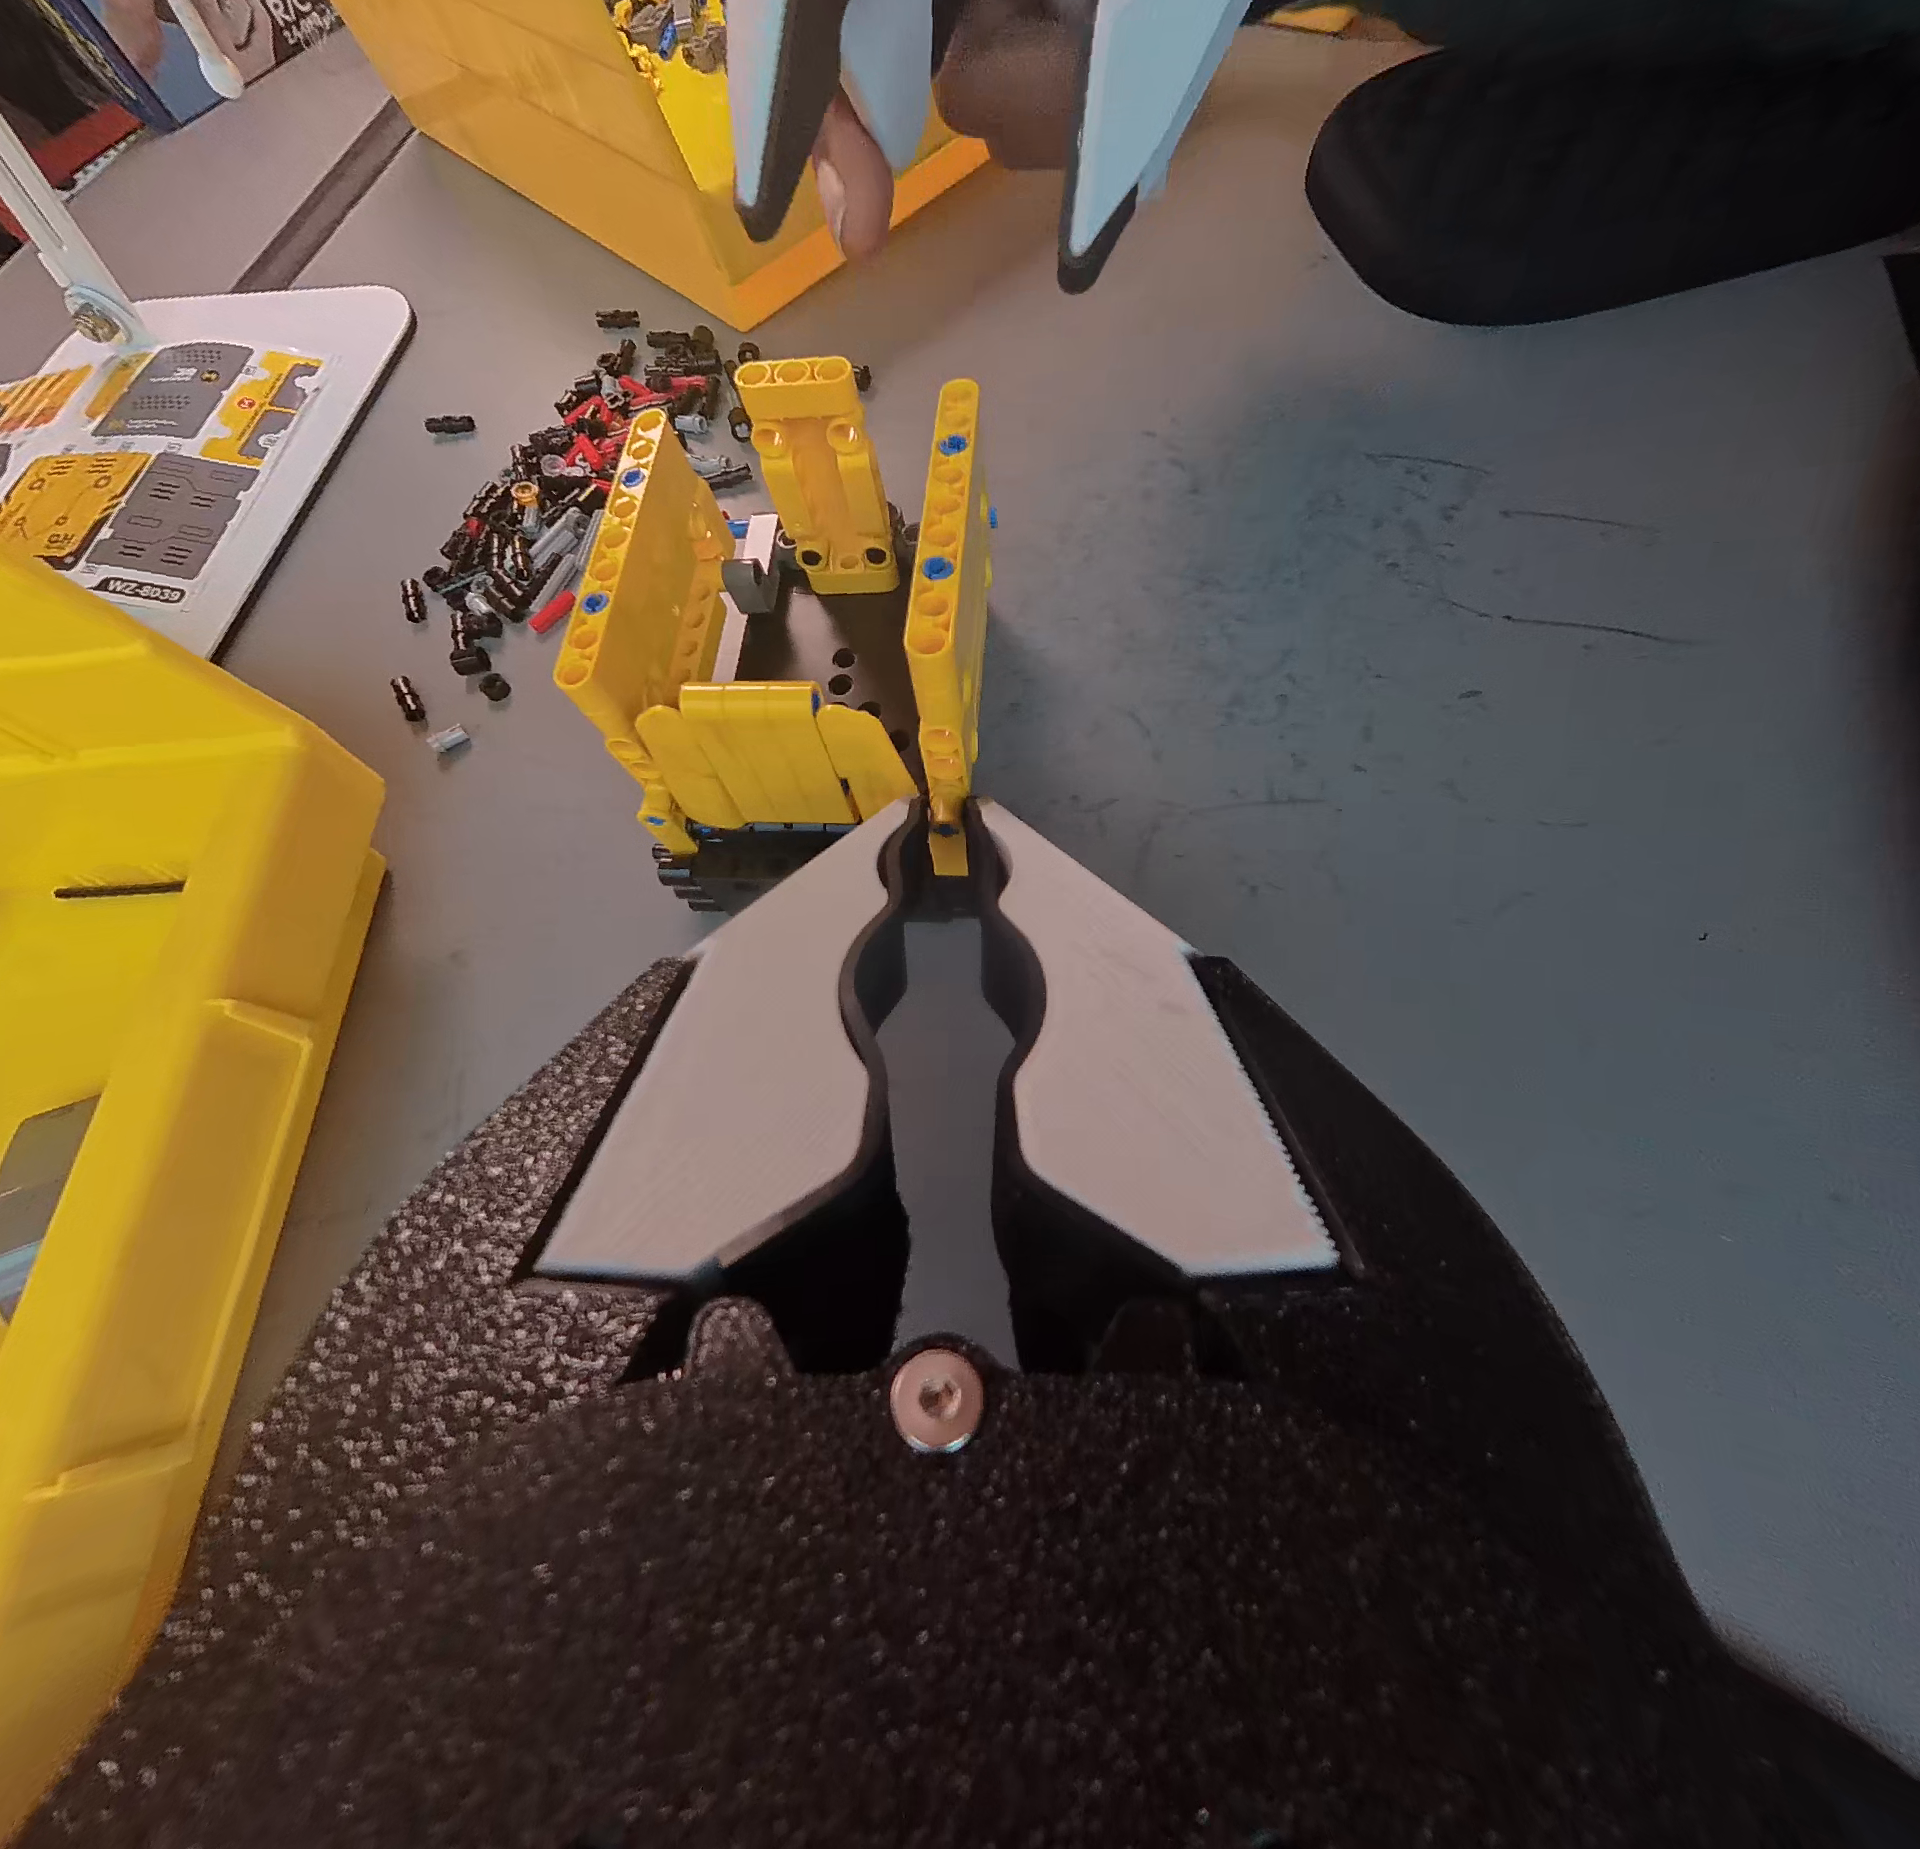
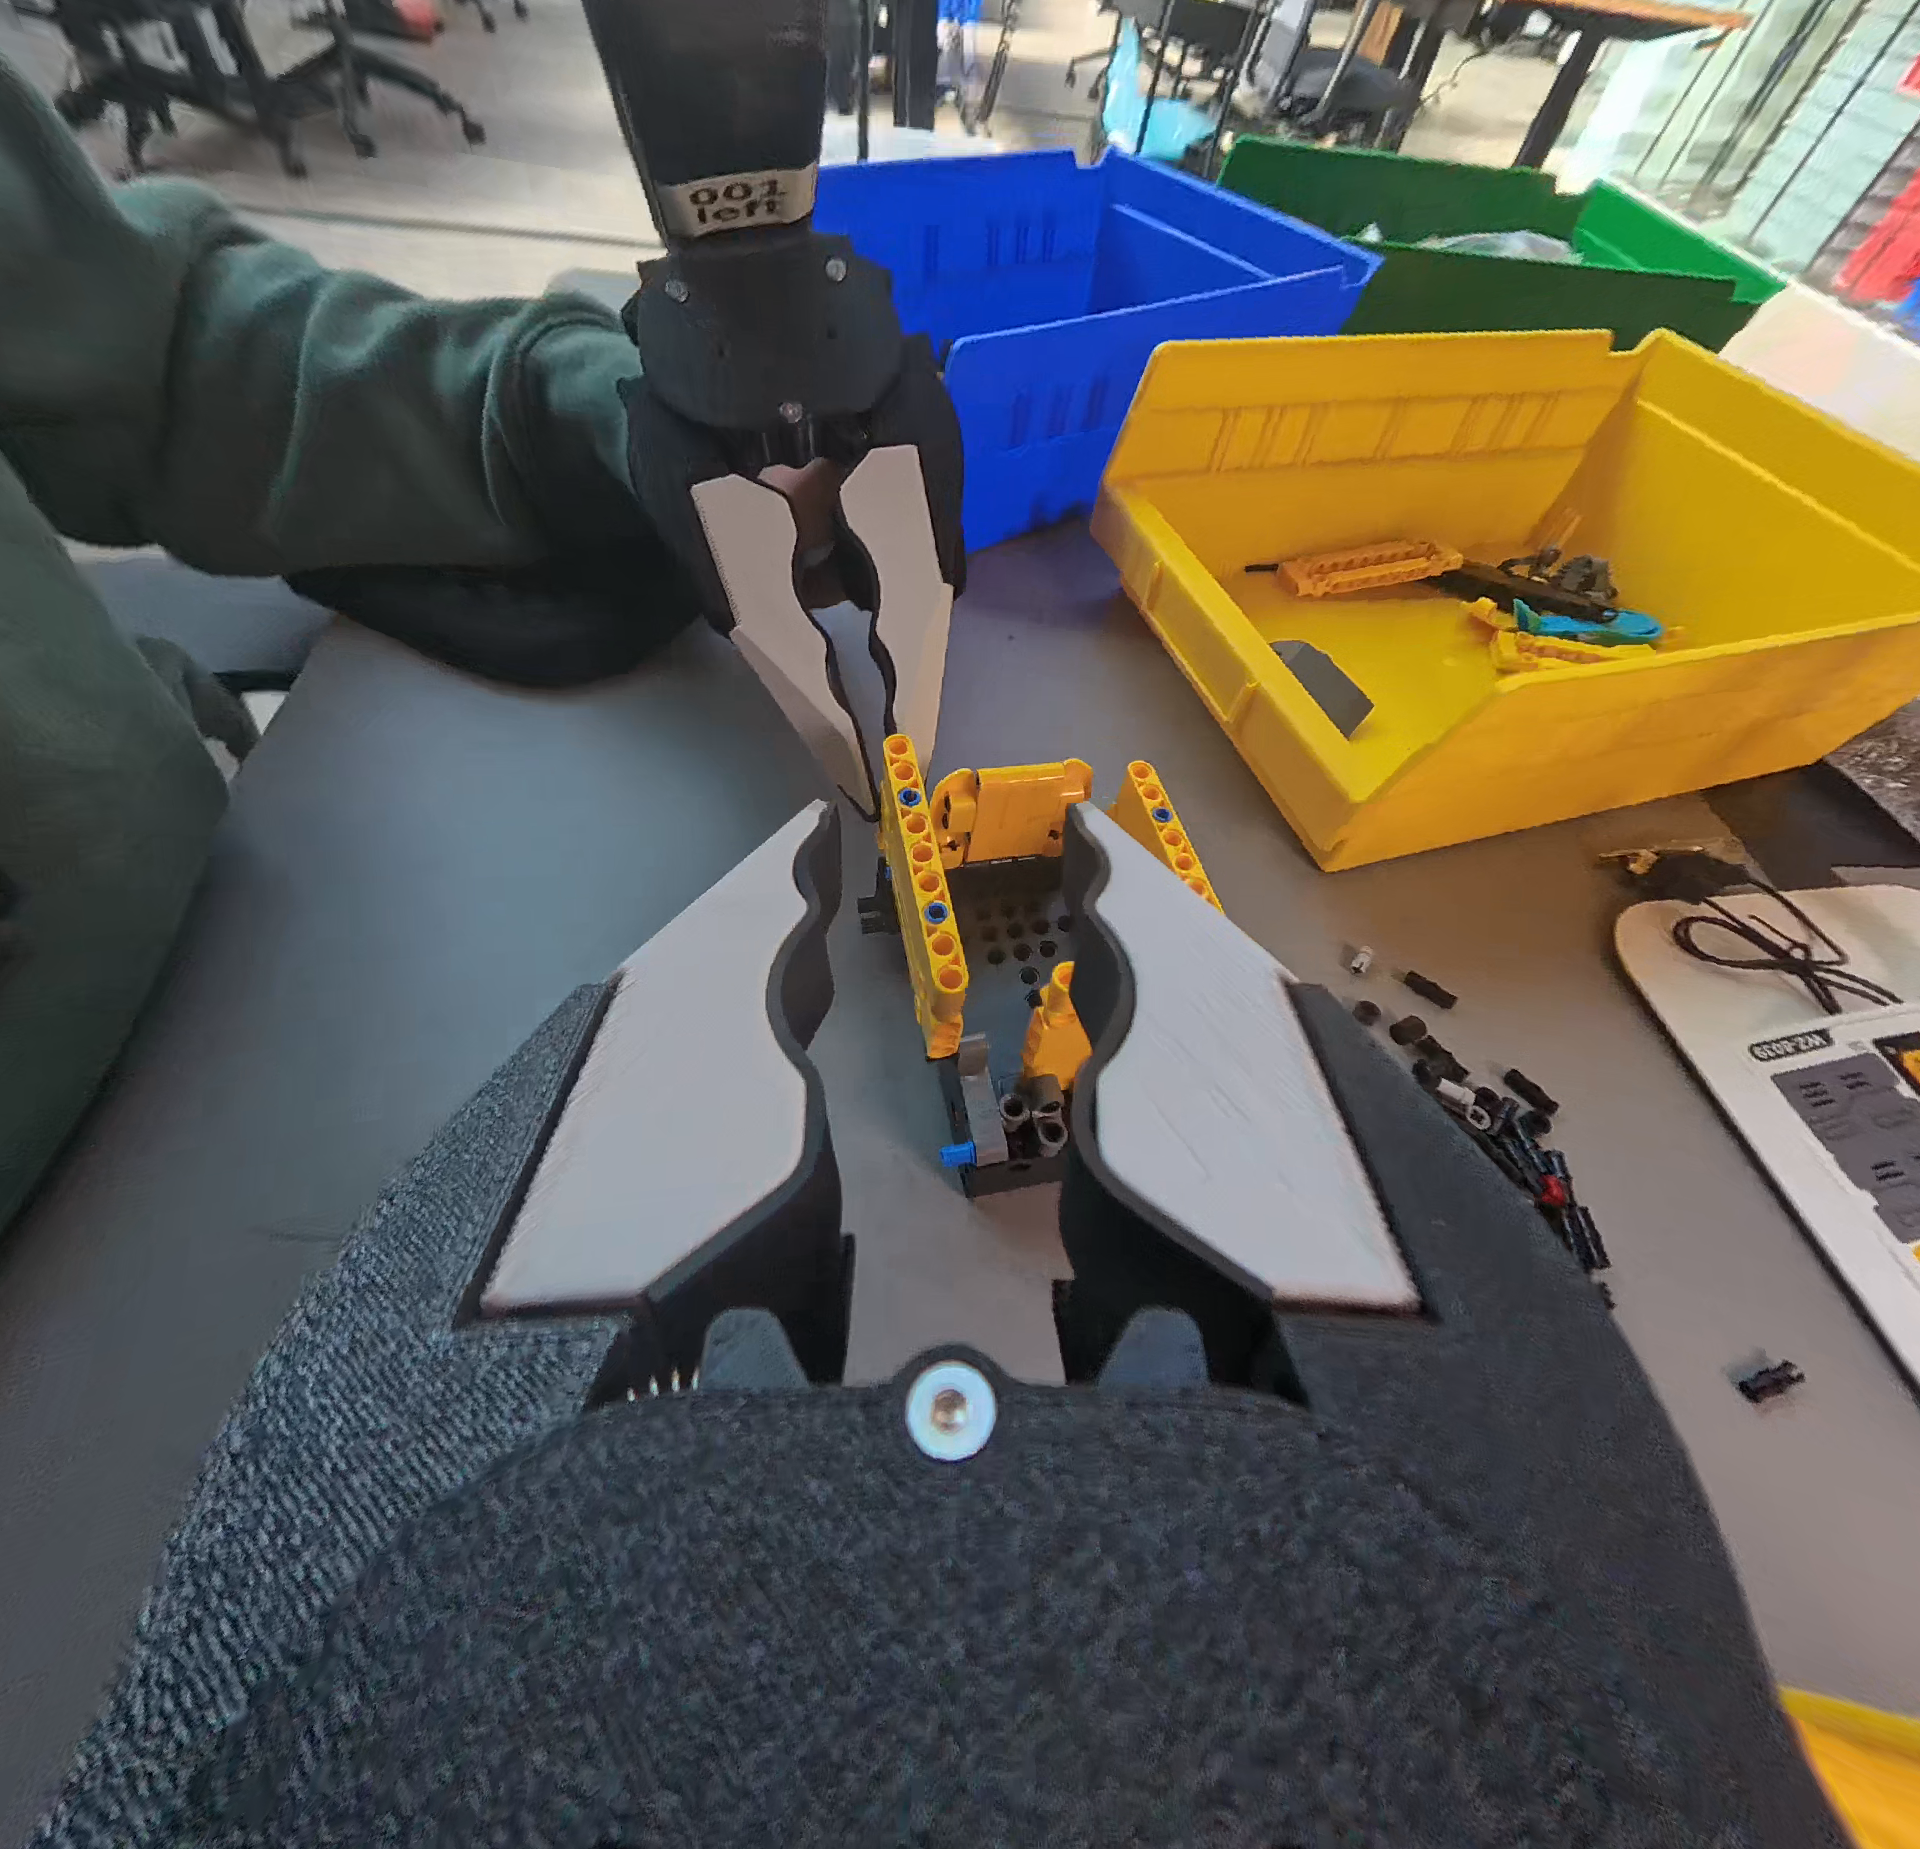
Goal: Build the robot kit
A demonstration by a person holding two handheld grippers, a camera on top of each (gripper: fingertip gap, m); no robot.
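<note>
Left gripper (image 1: pixel 943 831) clamped on the model's yellow beam (image 1: pixel 948 594); right gripper (image 2: pixel 951 823) spread wide above the model; keep the clamp steady and square.

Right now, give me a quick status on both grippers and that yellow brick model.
Left gripper shut on yellow side beam. Right gripper open, straddling brick model, touching nothing. Loose pins beside model on grey table.

Yellow bin (image 2: pixel 1538 594), blue bin (image 2: pixel 1091 324) and green bin (image 2: pixel 1507 251) stand on the table (image 2: pixel 416 916) beside loose pins (image 1: pixel 540 532) and a sticker sheet (image 1: pixel 177 459)
</note>
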